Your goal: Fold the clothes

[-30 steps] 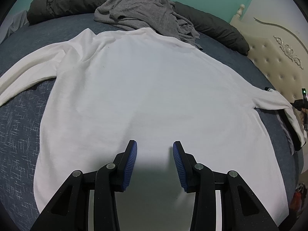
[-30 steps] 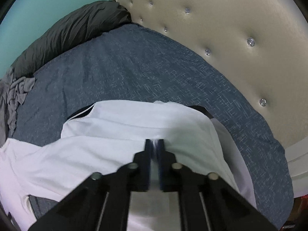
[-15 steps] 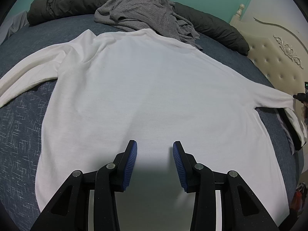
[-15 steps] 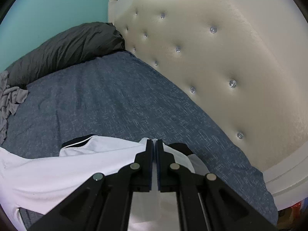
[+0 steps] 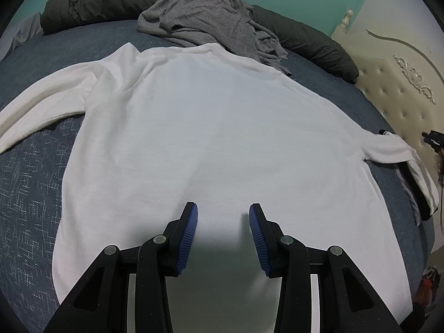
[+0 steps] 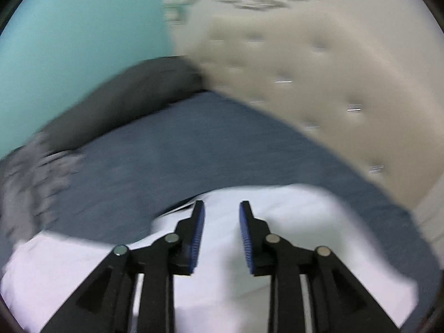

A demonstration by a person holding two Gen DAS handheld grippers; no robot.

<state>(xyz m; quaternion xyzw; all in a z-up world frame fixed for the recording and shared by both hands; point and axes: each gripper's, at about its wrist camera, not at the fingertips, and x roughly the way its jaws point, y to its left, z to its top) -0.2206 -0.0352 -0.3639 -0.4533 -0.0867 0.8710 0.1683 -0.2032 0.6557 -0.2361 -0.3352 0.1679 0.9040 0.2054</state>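
Note:
A white long-sleeved shirt (image 5: 211, 127) lies spread flat on the blue bed, collar toward the far side and both sleeves stretched outward. My left gripper (image 5: 223, 212) hovers open over the shirt's lower middle with nothing between its blue pads. In the blurred right wrist view, my right gripper (image 6: 222, 208) stands open just above the shirt's right sleeve (image 6: 277, 216), which rests on the blue sheet. That same sleeve end (image 5: 394, 149) and a small part of the right gripper (image 5: 431, 138) show at the right edge of the left wrist view.
A crumpled grey garment (image 5: 211, 25) lies beyond the shirt's collar. Behind it, dark pillows or bedding (image 5: 302, 44) run along the teal wall. A cream tufted headboard (image 6: 319, 69) bounds the right side. Blue bedsheet (image 5: 30, 183) shows left of the shirt.
My right gripper has opened and let go of the white sleeve, which now lies on the bed; its view is motion-blurred. The left gripper has stayed nearly still and open.

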